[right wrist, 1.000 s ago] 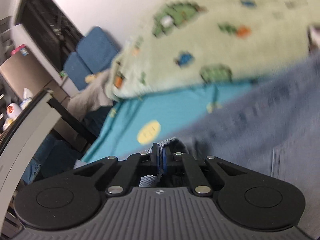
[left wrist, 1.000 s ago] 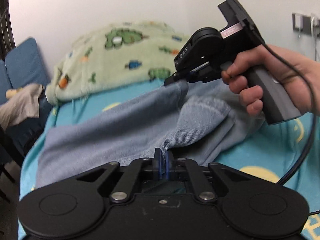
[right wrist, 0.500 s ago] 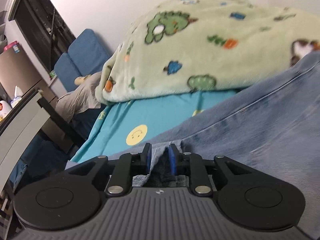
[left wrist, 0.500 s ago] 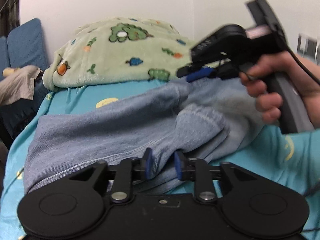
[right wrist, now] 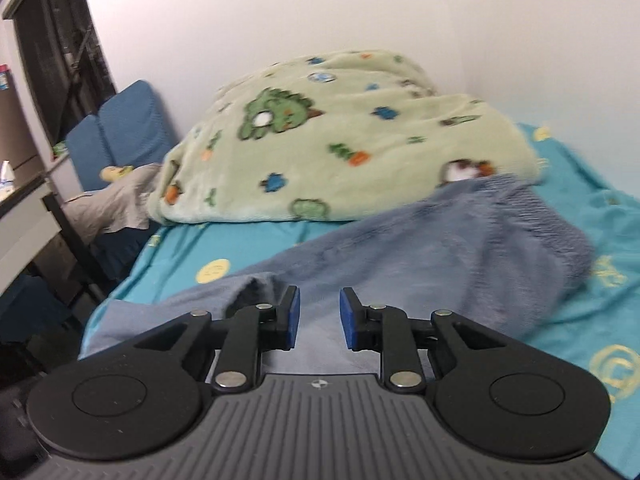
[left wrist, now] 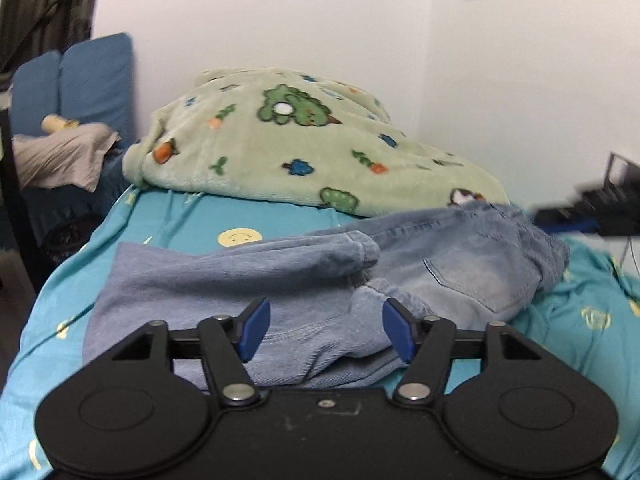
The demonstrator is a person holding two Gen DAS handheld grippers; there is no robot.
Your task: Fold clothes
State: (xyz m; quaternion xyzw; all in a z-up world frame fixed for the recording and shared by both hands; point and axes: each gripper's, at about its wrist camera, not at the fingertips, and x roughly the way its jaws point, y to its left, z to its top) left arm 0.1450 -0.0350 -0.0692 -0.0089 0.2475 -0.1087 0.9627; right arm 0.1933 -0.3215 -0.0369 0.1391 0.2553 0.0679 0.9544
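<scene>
On the bed (left wrist: 288, 216) the jeans (left wrist: 248, 280) lie folded over, heavy, limp denim; left tongs (left wrist: 324, 330), jaws just opening, and right tongs (right wrist: 316, 318) both gape empty. Best gripped at the stiff waistband or hem

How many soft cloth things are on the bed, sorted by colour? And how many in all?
Blue denim: 1, the jeans
Light green: 1, the blanket with cartoon animals
Teal: 1, the bed sheet
Total: 3
</scene>
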